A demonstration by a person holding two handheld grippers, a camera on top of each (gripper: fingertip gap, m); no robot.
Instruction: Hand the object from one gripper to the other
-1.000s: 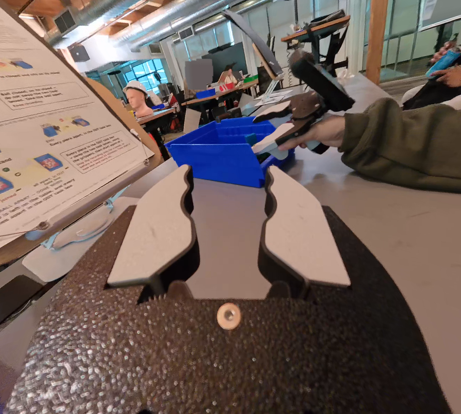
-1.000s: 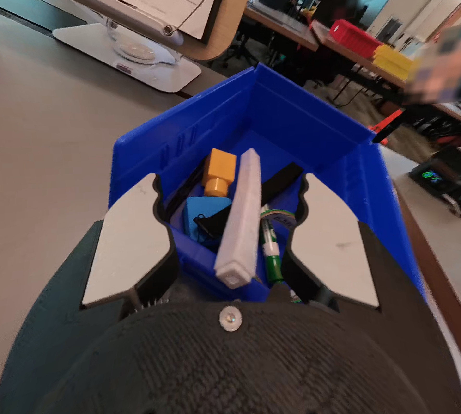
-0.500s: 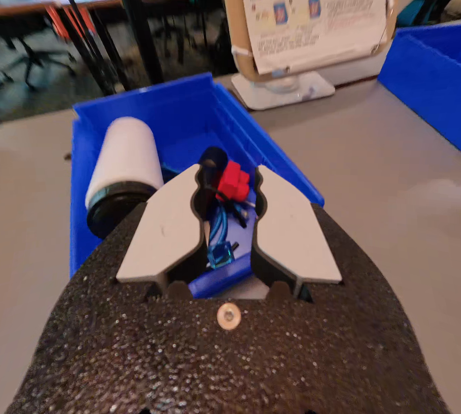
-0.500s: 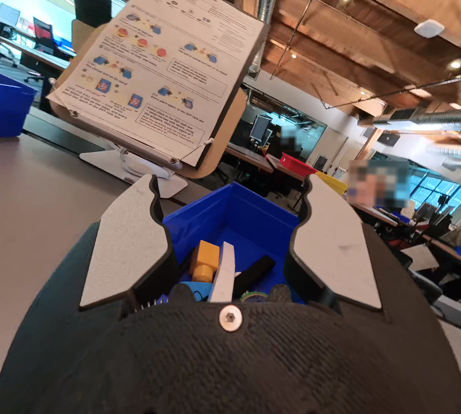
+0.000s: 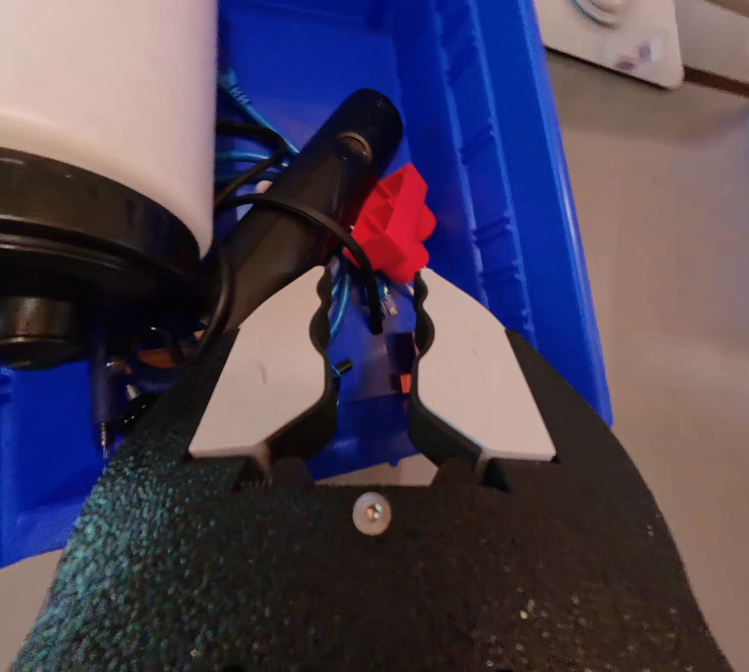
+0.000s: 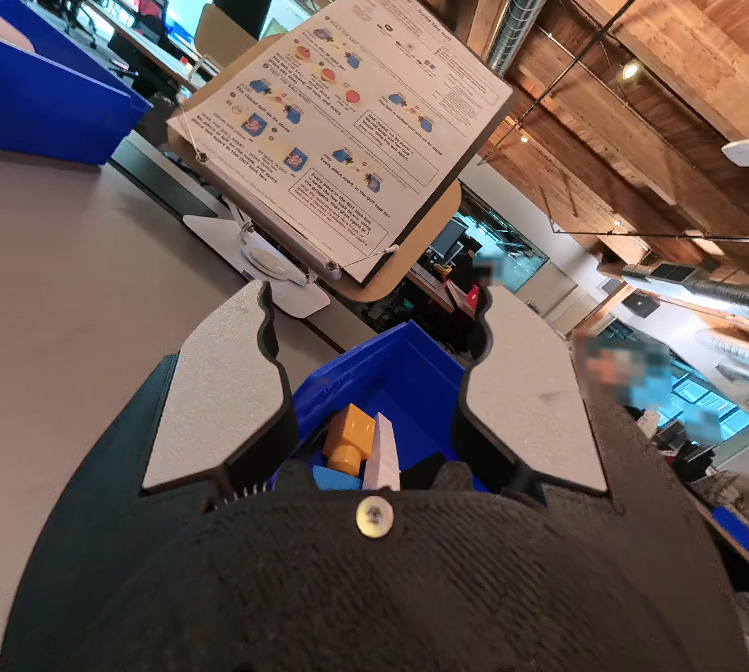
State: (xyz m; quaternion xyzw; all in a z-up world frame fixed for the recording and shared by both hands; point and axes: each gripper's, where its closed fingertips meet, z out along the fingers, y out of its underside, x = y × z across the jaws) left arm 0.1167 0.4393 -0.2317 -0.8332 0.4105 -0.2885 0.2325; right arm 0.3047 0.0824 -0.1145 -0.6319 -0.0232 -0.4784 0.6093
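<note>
A: Our jaws first. The left gripper (image 5: 369, 284) stood parted with nothing between the fingers, tips down in the left blue bin (image 5: 478, 93). The right gripper (image 6: 375, 322) gaped wider, also empty, raised over the near edge of the right blue bin (image 6: 377, 365).

B: And the object?

A: We judged it to be the red block (image 5: 391, 225), lying just beyond our left fingertips, against the bin's right wall. Left of it leaned a black handle-like piece (image 5: 324, 182), farther left a big white cylinder (image 5: 101, 44) with a black cap, and blue cable (image 5: 336, 296) tangled beneath.

B: How would it handle?

A: Likely light, stiff plastic, not fragile. We would pinch its flat sides, clear of the black strap (image 5: 356, 247) crossing it, leaving an end free for the other gripper.

B: The surroundings?

A: A smooth grey table (image 6: 81, 267), a paper sheet on a stand (image 6: 344, 117) at the far side, an orange block (image 6: 350, 435) and white bar (image 6: 383, 454) in the right bin, timber ceiling (image 6: 668, 24) overhead.
</note>
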